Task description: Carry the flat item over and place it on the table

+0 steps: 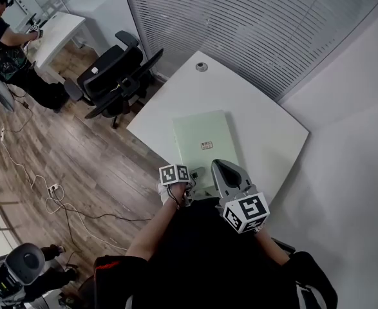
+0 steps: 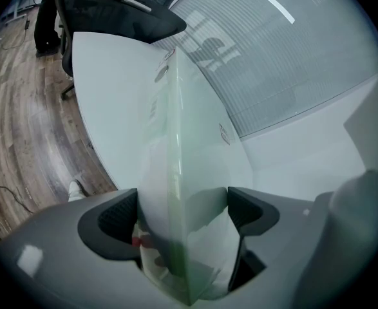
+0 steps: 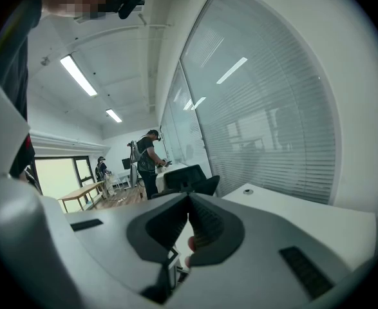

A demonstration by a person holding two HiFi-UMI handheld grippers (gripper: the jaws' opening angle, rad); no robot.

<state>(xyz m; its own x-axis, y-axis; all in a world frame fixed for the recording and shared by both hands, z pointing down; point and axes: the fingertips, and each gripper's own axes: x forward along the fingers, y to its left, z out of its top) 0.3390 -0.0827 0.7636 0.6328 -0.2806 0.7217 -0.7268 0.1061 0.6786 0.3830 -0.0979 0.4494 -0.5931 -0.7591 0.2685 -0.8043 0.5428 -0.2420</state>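
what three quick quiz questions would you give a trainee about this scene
1. True or false: the pale green folder rests on the white table.
2. The left gripper has its jaws: A) clamped shut with nothing in them; B) apart with the folder between them; C) apart around a chair leg.
3. Which gripper has its jaws together?

Key: 1 true; 2 B; 3 the right gripper.

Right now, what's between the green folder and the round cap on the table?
Nothing: only bare table between folder and cap, shown in the head view.
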